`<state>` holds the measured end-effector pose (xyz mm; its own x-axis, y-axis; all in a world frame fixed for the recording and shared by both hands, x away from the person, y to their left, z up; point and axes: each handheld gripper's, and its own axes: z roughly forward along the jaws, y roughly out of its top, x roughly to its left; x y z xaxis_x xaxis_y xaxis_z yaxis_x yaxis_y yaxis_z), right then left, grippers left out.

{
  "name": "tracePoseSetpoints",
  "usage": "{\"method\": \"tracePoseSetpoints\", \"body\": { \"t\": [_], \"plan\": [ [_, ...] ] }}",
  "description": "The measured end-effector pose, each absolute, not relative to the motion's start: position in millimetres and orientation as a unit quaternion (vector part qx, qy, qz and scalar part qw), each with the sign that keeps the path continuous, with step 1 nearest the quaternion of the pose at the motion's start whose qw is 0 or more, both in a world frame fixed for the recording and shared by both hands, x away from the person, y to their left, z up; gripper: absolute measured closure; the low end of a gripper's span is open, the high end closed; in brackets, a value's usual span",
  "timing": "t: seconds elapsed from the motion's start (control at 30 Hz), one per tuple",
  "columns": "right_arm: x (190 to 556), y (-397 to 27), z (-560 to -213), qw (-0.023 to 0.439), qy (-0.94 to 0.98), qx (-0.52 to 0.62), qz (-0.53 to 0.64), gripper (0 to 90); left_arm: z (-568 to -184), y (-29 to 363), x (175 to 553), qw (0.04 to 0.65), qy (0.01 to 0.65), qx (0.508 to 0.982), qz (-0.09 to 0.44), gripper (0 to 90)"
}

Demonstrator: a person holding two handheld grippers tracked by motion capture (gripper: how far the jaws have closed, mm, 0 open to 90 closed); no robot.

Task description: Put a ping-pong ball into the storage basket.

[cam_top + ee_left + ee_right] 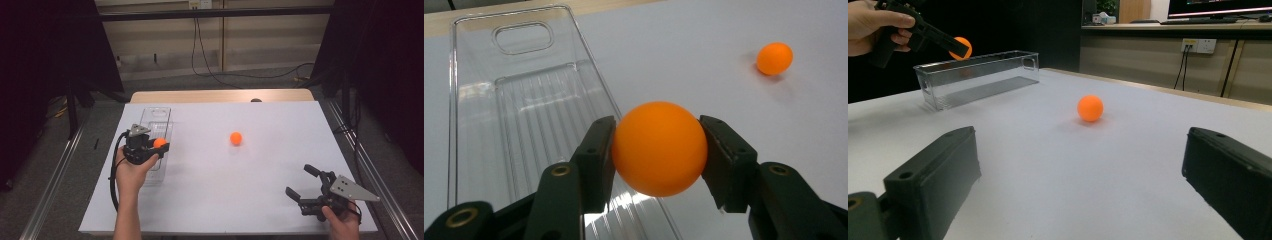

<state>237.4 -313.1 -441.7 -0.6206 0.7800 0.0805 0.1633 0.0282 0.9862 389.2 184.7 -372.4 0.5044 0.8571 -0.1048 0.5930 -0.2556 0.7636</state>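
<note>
My left gripper is shut on an orange ball, pads pressing both its sides; the held ball hangs above the right rim of a clear plastic bin. In the right gripper view the same ball sits over the bin. A second orange ball lies loose on the white table, seen also as the far ball and the middle ball. My right gripper stands open near the front right, pointing toward that ball, nothing between its jaws.
The long clear bin lies lengthwise at the table's left and looks bare inside. A wooden strip borders the table's far edge. Cables run along the floor behind.
</note>
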Motion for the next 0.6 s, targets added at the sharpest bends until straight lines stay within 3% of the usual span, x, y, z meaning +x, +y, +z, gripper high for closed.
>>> {"method": "tracePoseSetpoints", "body": {
  "t": [0.6],
  "plan": [
    [237.4,-313.0,-441.7,0.256,0.67,0.352,0.601,1.6,-373.3,192.0,389.6,0.386,0.477,0.769,0.177,51.0]
  ]
}}
